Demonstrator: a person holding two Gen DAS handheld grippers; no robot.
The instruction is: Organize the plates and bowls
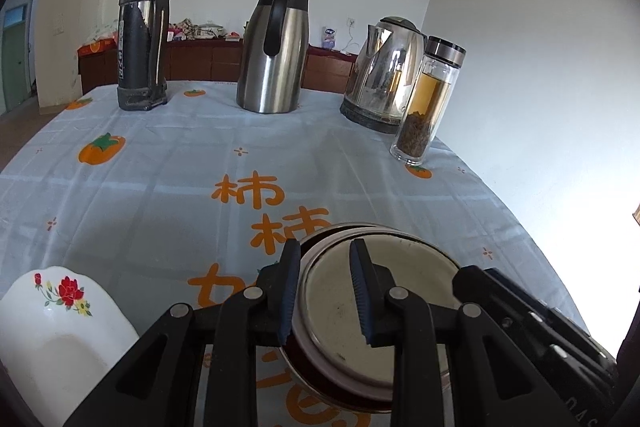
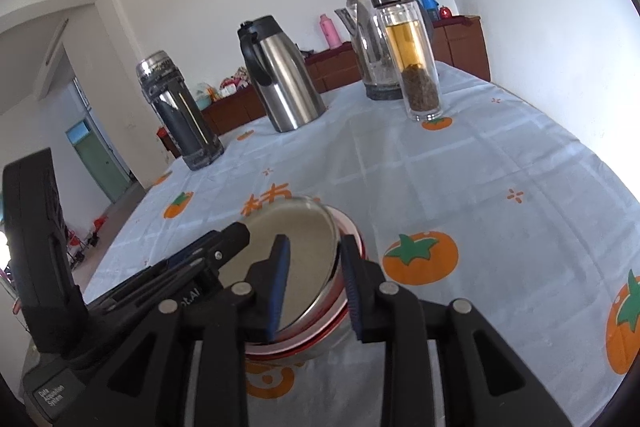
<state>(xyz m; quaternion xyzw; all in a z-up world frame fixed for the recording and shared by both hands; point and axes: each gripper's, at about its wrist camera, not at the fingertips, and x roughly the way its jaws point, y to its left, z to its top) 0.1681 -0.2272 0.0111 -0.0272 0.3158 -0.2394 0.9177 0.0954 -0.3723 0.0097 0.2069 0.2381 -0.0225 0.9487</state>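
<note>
- My left gripper [image 1: 326, 251] straddles the near-left rim of the steel bowl [image 1: 380, 291], low and centre in the left wrist view: 1 finger outside, 1 inside. I cannot tell whether the pads actually pinch the wall.
- My right gripper [image 2: 315, 243] straddles the opposite rim, and its jaws stand apart and look released.
- The steel bowl sits nested in a red-rimmed bowl [image 2: 304, 345], which rests on the table.
- My judgement is that this is the set-down of the stack. I should check the steel bowl sits level in the red one, then free the left side and lift both tongs straight up so neither finger drags a rim.
- A white floral dish [image 1: 52, 307] waits at the lower left, probably next.
- The surface is a pale blue persimmon-print tablecloth [image 1: 160, 187], slightly creased, so the bowls could slide on it.
- Along the upper edge stand 4 vessels: a worn flask [image 1: 144, 35], a steel carafe [image 1: 276, 51], an electric kettle [image 1: 384, 71] and a glass tea bottle [image 1: 428, 99]. White walls and a dark wooden cabinet lie beyond.
</note>
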